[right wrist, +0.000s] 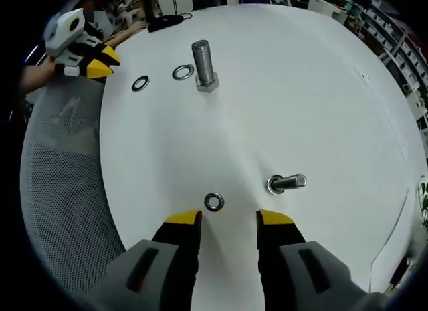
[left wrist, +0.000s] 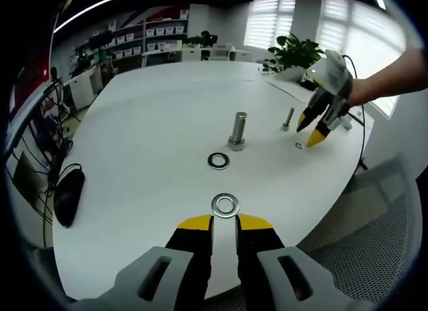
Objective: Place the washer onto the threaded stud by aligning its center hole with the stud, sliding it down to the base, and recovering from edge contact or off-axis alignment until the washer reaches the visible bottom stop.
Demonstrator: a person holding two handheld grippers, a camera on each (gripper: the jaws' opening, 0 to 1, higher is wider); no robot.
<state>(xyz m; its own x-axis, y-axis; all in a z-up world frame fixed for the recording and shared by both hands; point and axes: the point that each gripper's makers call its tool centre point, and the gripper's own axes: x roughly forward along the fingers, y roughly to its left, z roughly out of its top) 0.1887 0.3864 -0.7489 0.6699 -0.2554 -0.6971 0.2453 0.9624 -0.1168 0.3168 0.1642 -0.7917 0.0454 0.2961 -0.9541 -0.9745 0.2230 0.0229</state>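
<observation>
On the white round table [left wrist: 154, 124], a small silver metal washer [right wrist: 213, 202] lies flat just ahead of the right gripper [right wrist: 229, 219], nearer its left yellow-tipped finger than its right. Those fingers are spread apart and grasp nothing. Just beside this washer, to its right in the right gripper view, stands a small silver threaded stud [right wrist: 287, 184] on its head, bare of any washer; the two parts are near each other but not touching.

In the left gripper view, the same small washer [left wrist: 299, 145] and small stud [left wrist: 288, 118] sit at the far right of the table, with the right gripper [left wrist: 313, 130] poised over them, held by a person's hand.

A large silver hex-head bolt [left wrist: 238, 131] stands upright near the table centre. A large flat silver washer [left wrist: 218, 160] lies just in front of it, and a second large silver washer [left wrist: 225, 205] lies closer, directly ahead of the left gripper [left wrist: 225, 222]. The left fingers are parted by a narrow gap and hold nothing; their yellow tips sit just short of that washer.

A black computer mouse [left wrist: 68, 195] rests at the table's left edge. A grey mesh chair [right wrist: 63, 190] stands beside the table.
</observation>
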